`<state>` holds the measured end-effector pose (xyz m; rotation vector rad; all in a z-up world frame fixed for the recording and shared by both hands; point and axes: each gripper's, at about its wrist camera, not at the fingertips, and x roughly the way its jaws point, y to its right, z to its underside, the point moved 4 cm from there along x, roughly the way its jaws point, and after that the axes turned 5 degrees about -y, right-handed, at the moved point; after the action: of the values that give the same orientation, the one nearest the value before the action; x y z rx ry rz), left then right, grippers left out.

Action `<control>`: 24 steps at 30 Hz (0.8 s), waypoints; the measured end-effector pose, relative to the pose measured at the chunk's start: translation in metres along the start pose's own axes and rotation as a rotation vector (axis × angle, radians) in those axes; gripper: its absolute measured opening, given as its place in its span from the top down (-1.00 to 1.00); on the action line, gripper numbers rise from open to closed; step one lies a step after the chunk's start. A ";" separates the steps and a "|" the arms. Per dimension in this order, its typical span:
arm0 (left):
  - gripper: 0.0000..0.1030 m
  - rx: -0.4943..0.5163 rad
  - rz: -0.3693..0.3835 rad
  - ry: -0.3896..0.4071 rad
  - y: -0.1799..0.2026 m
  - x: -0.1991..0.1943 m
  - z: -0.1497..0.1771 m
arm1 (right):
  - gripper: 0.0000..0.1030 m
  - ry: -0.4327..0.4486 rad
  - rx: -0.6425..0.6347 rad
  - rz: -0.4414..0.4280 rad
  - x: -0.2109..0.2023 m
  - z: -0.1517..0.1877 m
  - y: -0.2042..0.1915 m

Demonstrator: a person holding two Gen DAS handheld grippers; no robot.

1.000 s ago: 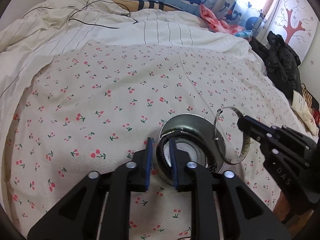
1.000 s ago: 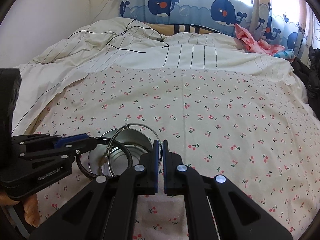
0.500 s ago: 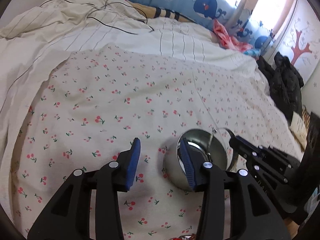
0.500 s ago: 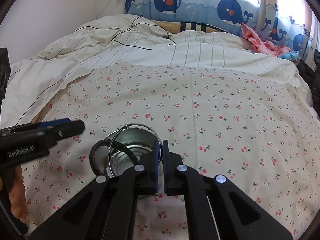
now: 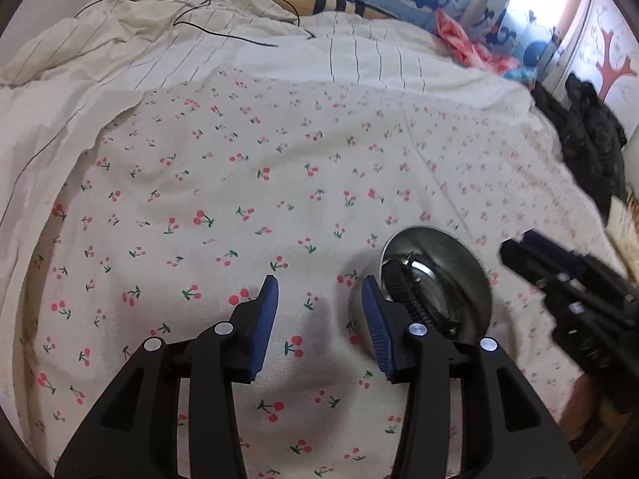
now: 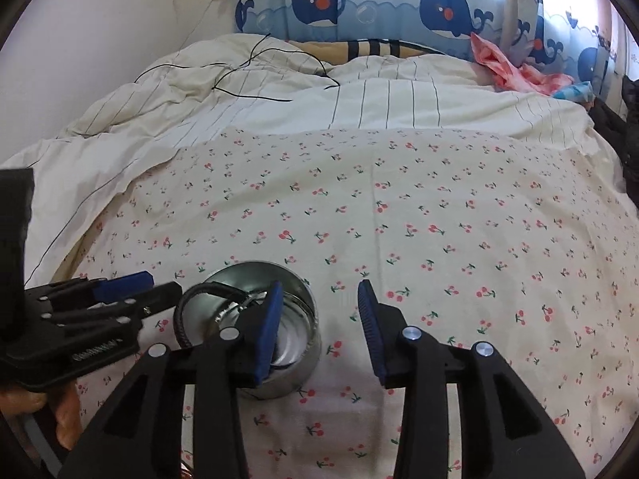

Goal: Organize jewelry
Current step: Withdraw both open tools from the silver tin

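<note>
**A:** so what's lying around on that bed? I see the metal tin (image 6: 275,343) sitting on the cherry-print sheet (image 6: 439,219), near the front edge

**B:** yeah, and behind the sheet there's a striped white duvet (image 6: 279,107) with a thin black cable (image 6: 255,68) snaking over it, whale curtains (image 6: 359,0) at the back, some pink cloth (image 6: 507,68) bunched by them, and a black jacket (image 5: 591,135) piled off the right side of the bed. Nothing really sits between the grippers and the tin, though in the right wrist view the gripper's own blue pad covers part of the rim

**A:** where's the jewelry?

**B:** the black braided bangle (image 6: 187,311) is leaning in the tin, its loop poking up over the left rim. There's a thin silver ring (image 5: 419,267) down inside too, partly hidden

**A:** and the grippers?

**B:** left gripper (image 5: 319,311) is released, jaws apart with only sheet between them, tin just to its right. Right gripper (image 6: 319,311) has jaws opening, nothing between the pads, its left pad over the tin's mouth

**A:** different from a second back?

**B:** yep. Back then the left one was pinching the black bangle at the tin and the right one was clenched on the silver ring above it. Now both pieces are let go and in the tin
</note>
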<state>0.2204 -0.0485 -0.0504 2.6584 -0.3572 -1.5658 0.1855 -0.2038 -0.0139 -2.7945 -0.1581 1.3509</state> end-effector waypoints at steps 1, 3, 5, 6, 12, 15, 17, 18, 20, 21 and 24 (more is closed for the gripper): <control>0.20 0.017 -0.028 -0.006 0.002 0.004 0.001 | 0.19 -0.003 0.000 0.002 0.000 0.002 0.001; 0.20 0.062 -0.091 -0.015 0.007 0.014 0.004 | 0.15 -0.010 0.001 0.000 0.002 0.004 0.002; 0.21 0.106 -0.172 -0.012 0.012 0.023 0.008 | 0.12 -0.014 0.002 -0.002 0.003 0.005 0.003; 0.21 0.110 -0.185 -0.004 0.014 0.025 0.009 | 0.10 -0.015 0.005 -0.008 0.002 0.005 0.003; 0.20 0.103 -0.186 0.031 0.014 0.009 0.007 | 0.01 -0.007 0.024 -0.022 -0.001 0.005 0.007; 0.20 0.094 -0.191 0.053 0.013 -0.001 0.004 | -0.02 -0.007 0.029 -0.024 -0.002 0.006 0.008; 0.20 0.091 -0.201 0.074 0.013 -0.007 0.002 | -0.02 -0.009 0.029 -0.024 -0.002 0.007 0.008; 0.20 0.088 -0.207 0.088 0.012 -0.011 0.001 | -0.02 -0.010 0.028 -0.024 -0.002 0.007 0.007; 0.20 0.091 -0.233 0.116 0.013 -0.016 -0.001 | -0.04 -0.014 0.025 -0.024 -0.001 0.008 0.006; 0.20 0.098 -0.239 0.122 0.014 -0.018 -0.003 | -0.05 -0.015 0.024 -0.023 0.000 0.008 0.006; 0.16 0.125 -0.270 0.128 0.017 -0.015 -0.006 | -0.06 -0.018 0.026 -0.023 0.000 0.009 0.006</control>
<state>0.2157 -0.0620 -0.0326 2.9919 -0.0965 -1.4674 0.1788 -0.2097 -0.0203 -2.7510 -0.1716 1.3637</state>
